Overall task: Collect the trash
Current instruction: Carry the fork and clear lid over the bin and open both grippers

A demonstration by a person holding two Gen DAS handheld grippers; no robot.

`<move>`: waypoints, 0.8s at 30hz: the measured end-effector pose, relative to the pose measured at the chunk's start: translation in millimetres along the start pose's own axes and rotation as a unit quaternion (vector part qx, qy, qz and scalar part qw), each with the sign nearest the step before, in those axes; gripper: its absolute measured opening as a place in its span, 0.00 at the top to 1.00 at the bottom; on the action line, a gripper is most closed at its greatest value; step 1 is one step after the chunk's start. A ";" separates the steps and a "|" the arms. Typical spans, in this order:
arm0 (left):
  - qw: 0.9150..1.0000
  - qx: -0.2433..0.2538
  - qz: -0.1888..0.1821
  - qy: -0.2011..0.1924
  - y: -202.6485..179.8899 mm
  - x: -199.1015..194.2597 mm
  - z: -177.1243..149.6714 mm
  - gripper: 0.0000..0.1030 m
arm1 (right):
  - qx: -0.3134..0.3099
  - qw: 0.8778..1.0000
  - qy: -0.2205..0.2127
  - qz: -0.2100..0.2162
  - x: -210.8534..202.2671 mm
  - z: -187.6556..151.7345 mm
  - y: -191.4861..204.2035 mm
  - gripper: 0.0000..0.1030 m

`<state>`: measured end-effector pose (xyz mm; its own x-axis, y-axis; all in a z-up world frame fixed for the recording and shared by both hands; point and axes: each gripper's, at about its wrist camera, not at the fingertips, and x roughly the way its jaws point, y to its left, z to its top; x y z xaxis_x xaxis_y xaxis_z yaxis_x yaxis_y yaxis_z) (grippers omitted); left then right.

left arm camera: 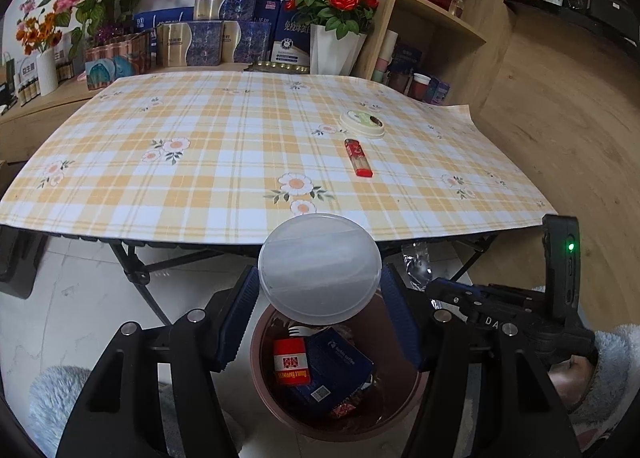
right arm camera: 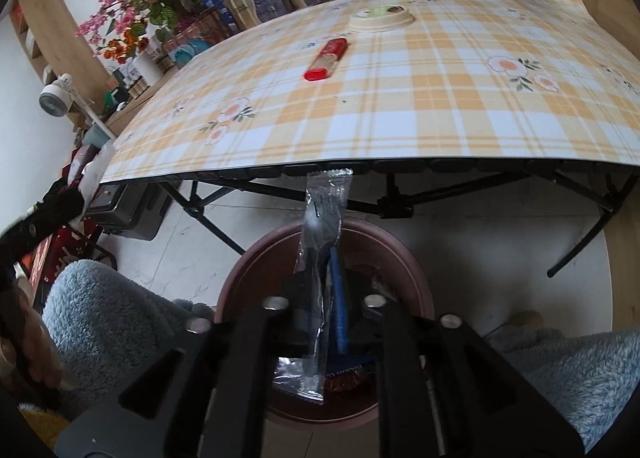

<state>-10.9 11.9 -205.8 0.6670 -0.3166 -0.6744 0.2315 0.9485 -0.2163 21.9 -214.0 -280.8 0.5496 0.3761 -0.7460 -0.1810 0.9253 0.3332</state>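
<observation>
My left gripper (left arm camera: pixel 320 300) is shut on a translucent round plastic lid (left arm camera: pixel 319 268), held above a brown trash bin (left arm camera: pixel 412 394) on the floor in front of the table. The bin holds a red box, a dark blue coffee packet and a white fork. My right gripper (right arm camera: pixel 325 290) is shut on a clear wrapper with a black plastic fork (right arm camera: pixel 322 226) inside, over the same bin (right arm camera: pixel 248 270). On the checked tablecloth lie a red lighter (left arm camera: pixel 358 158) (right arm camera: pixel 326 59) and a cream cup lid (left arm camera: pixel 362 123) (right arm camera: pixel 382 19).
The folding table (left arm camera: pixel 200 178) has black legs beneath its near edge. Boxes, flower pots and a vase line the back. A wooden shelf (left arm camera: pixel 440 18) stands at the right. Grey fluffy sleeves show at the frame bottoms. A small fan (right arm camera: pixel 54 96) sits at left.
</observation>
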 end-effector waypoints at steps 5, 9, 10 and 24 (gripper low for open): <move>1.000 -0.008 0.005 0.016 6.9 9.0 -9.6 0.41 | 0.009 0.999 -0.029 -0.018 -7.2 0.8 -4.6 0.19; 1.000 -0.012 0.008 0.019 10.6 11.8 -11.5 0.40 | 0.028 0.999 -0.032 -0.030 -6.2 3.2 -11.4 0.08; 1.000 -0.012 0.008 0.020 10.7 12.8 -12.1 0.40 | 0.035 0.998 -0.030 -0.031 -5.2 3.9 -14.4 0.07; 0.998 0.037 -0.014 0.049 -10.7 30.1 -17.9 0.39 | 0.084 0.995 -0.025 -0.041 -4.2 1.9 -31.7 0.06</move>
<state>-5.9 -7.6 -236.4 0.5879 -0.3360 -0.7359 0.3023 0.9350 -0.1854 26.9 -245.0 -287.1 0.5970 0.2924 -0.7471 0.0025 0.9305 0.3662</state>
